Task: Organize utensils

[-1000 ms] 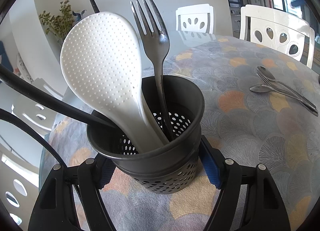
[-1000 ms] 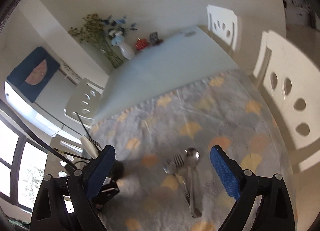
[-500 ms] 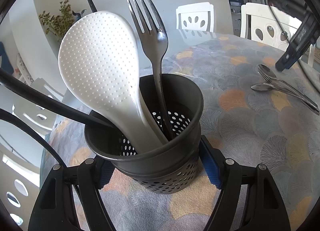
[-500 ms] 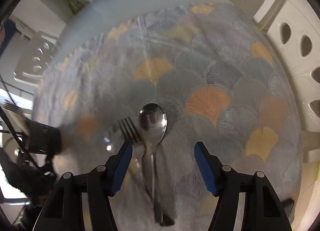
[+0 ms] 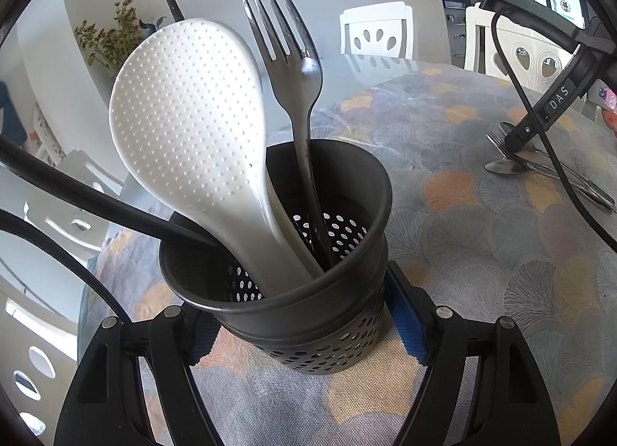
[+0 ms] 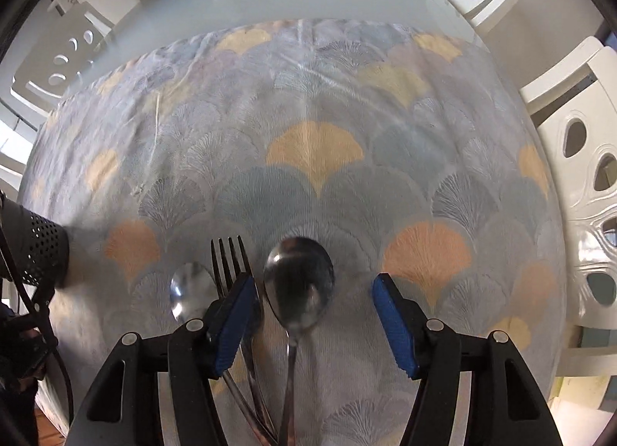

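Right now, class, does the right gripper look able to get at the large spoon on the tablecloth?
Probably yes. The right gripper is open, its pads either side of the large spoon, nothing above. The fork beside the left pad could get nudged.

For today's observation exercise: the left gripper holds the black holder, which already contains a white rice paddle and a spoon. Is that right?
Not quite. The left gripper does hold the black holder with the white rice paddle, but the metal piece inside is a fork, not a spoon, as the left wrist view shows.
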The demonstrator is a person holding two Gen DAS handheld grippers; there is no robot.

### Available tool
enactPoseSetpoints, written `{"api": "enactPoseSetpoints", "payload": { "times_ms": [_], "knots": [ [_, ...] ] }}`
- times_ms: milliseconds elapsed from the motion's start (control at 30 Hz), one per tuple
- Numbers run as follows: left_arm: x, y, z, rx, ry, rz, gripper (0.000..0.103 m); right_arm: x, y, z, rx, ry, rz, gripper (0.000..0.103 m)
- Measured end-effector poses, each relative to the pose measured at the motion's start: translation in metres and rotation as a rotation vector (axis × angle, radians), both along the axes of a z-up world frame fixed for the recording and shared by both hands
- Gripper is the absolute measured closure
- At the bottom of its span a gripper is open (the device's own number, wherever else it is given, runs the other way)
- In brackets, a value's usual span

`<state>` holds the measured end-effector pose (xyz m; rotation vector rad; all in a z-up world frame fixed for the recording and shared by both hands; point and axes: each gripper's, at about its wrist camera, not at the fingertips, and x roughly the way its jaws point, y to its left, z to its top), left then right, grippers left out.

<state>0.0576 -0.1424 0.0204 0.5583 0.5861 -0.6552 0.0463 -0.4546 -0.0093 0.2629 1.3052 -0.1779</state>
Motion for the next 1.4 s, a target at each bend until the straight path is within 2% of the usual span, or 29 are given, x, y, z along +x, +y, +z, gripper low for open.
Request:
{"api": "enactPoseSetpoints", "payload": {
  "times_ms": [200, 333, 467, 500, 567, 667, 767, 1133, 1400],
  "knots": [
    [0.000, 0.000, 0.000, 0.000, 0.001, 0.000, 0.028, -0.010, -0.007, 0.002, 0.039, -0.001, 0.027, 0.044],
    [0.000, 0.000, 0.000, 0.001, 0.001, 0.000, 0.028, -0.021, 0.001, 0.001, -0.033, 0.010, 0.063, 0.045],
    [0.001, 0.000, -0.001, 0.002, 0.001, 0.000, 0.028, -0.011, 0.003, 0.003, -0.035, -0.005, 0.038, 0.045],
    [0.001, 0.000, -0.001, 0.002, 0.001, 0.000, 0.028, -0.007, 0.003, 0.003, -0.032, -0.008, 0.034, 0.047],
    [0.001, 0.000, 0.000, 0.002, 0.001, 0.000, 0.028, -0.003, 0.006, 0.006, -0.028, -0.016, 0.040, 0.064],
    [0.001, 0.000, -0.001, 0.003, 0.000, 0.001, 0.028, 0.000, 0.016, 0.010, -0.054, -0.019, 0.060, 0.067],
    [0.001, 0.000, -0.002, 0.002, 0.001, 0.001, 0.028, -0.006, 0.020, 0.011, -0.037, -0.032, 0.031, 0.068],
    [0.000, -0.002, -0.003, 0.010, -0.004, 0.002, 0.028, -0.055, 0.014, 0.091, -0.001, -0.230, -0.053, 0.068],
    [-0.001, -0.003, -0.002, 0.013, -0.007, 0.003, 0.028, -0.063, 0.022, 0.148, -0.003, -0.374, -0.073, 0.068]
  ]
}}
